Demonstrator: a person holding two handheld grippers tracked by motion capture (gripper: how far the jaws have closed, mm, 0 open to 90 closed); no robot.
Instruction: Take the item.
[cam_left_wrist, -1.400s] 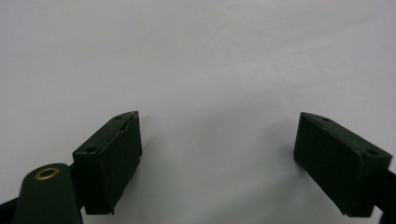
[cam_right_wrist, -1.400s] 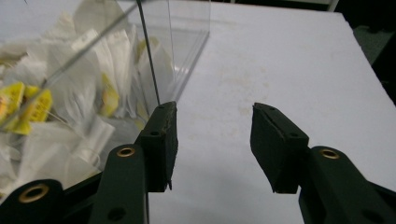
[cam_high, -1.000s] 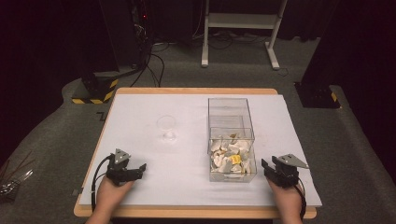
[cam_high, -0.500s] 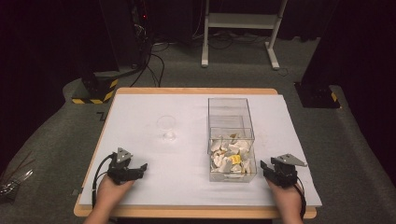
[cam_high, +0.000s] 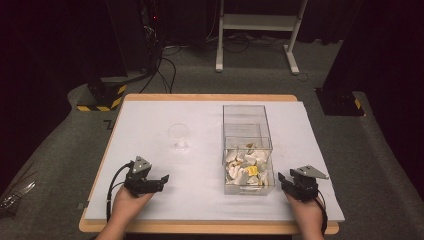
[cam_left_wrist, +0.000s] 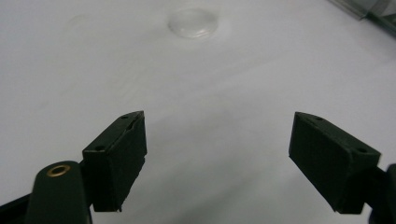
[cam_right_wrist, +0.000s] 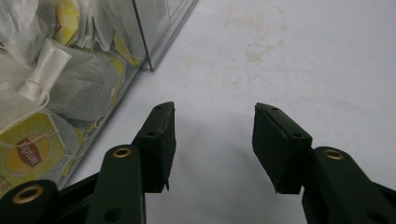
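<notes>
Comparing with a second ago: barely any shift. Left gripper (cam_high: 161, 179) and right gripper (cam_high: 283, 178) parked wide apart, empty. Tea bags (cam_high: 247, 169) untouched in clear box (cam_high: 247, 116); glass (cam_high: 178, 135) empty. Picking not started.

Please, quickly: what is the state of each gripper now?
Left gripper: open, holding nothing, above the white table cover.
Right gripper: open, holding nothing, beside the clear box.

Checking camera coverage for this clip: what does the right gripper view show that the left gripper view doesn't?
The right gripper view has the clear box close up, with tea bags pressed against its wall and a yellow Lipton tag readable. The left gripper view has the clear glass standing ahead and a corner of the box at top right. Both look along open, empty jaws over the white table cover.
</notes>
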